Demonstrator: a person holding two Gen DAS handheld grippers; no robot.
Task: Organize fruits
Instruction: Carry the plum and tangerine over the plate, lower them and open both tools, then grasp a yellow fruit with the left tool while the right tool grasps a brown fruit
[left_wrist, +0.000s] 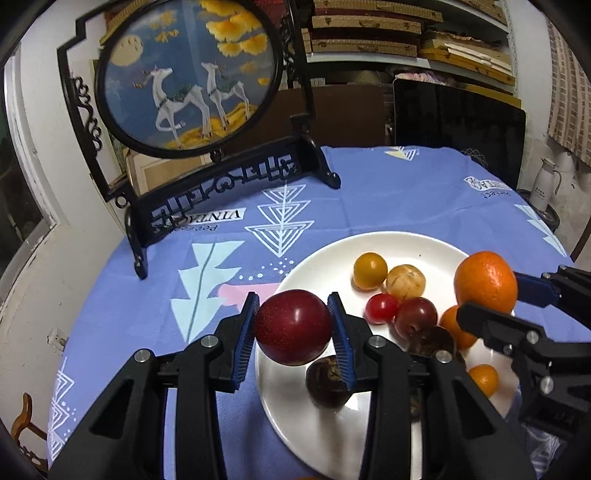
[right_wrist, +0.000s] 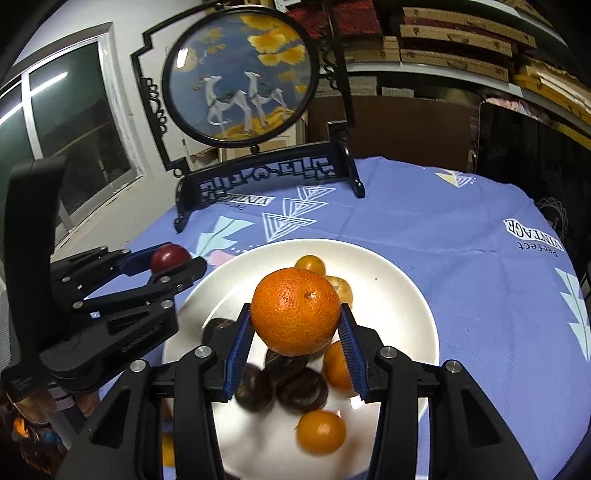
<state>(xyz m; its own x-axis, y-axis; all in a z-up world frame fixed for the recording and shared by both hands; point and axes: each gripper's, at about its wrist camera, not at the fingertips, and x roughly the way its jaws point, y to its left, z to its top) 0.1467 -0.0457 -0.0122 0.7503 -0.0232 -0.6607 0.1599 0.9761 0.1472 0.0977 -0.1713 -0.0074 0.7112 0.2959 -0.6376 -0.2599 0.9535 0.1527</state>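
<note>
Above the white plate (left_wrist: 436, 243), 2 fruits held aloft.
Left gripper (left_wrist: 293, 325) clamps a red plum (left_wrist: 293, 326), right gripper (right_wrist: 295, 326) an orange (right_wrist: 295, 310); either round fruit could slip, scattering the fruit below.

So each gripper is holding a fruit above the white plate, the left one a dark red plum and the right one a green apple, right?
Not quite. The right gripper holds an orange, not a green apple, as the right wrist view shows. The rest stands: the left gripper holds the dark red plum above the white plate.
</note>
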